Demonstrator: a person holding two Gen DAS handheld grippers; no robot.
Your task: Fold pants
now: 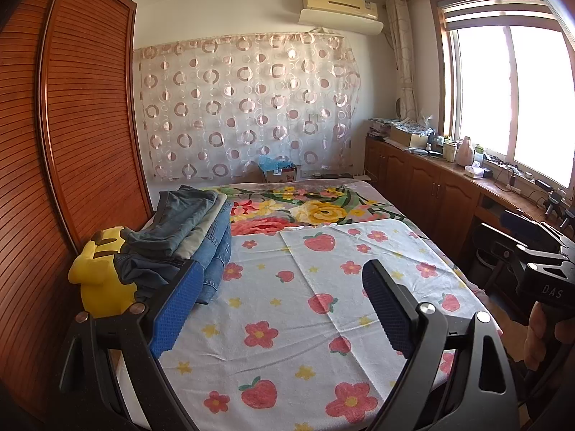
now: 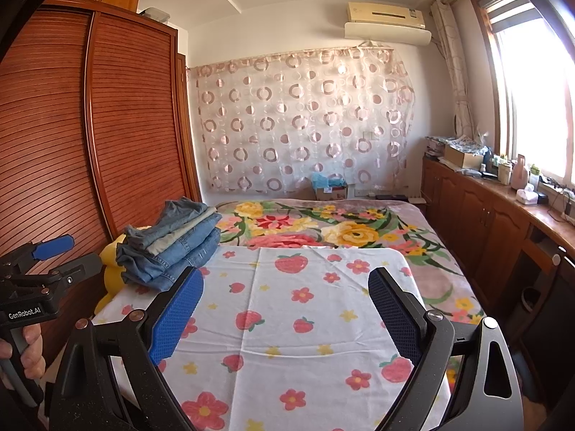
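Nearest to me, two grippers hang side by side over the near edge of the bed. The left gripper [image 1: 278,303] has its blue pads spread wide with nothing between them, only the strawberry sheet [image 1: 287,305] below. The right gripper [image 2: 285,310] stands the same way, jaws wide apart and empty. A hand [image 2: 30,350] grips the left tool's handle at the near left; another hand [image 1: 542,334] holds the right tool at the near right.

The white sheet with strawberries and flowers covers the near half of the bed and lies flat, with a few creases. At its left edge sits a stack of folded pants [image 2: 172,240], denim and grey-green, several layers high, beside a yellow plush toy [image 1: 97,273] that leans against the wooden wardrobe [image 1: 72,125].

Farther on, a floral blanket [image 2: 323,226] covers the far half of the bed. Beyond it a circle-patterned curtain [image 1: 248,107] hangs on the far wall, under an air conditioner [image 1: 341,10]. A low cabinet [image 2: 485,215] runs along the right under the window [image 1: 510,97].
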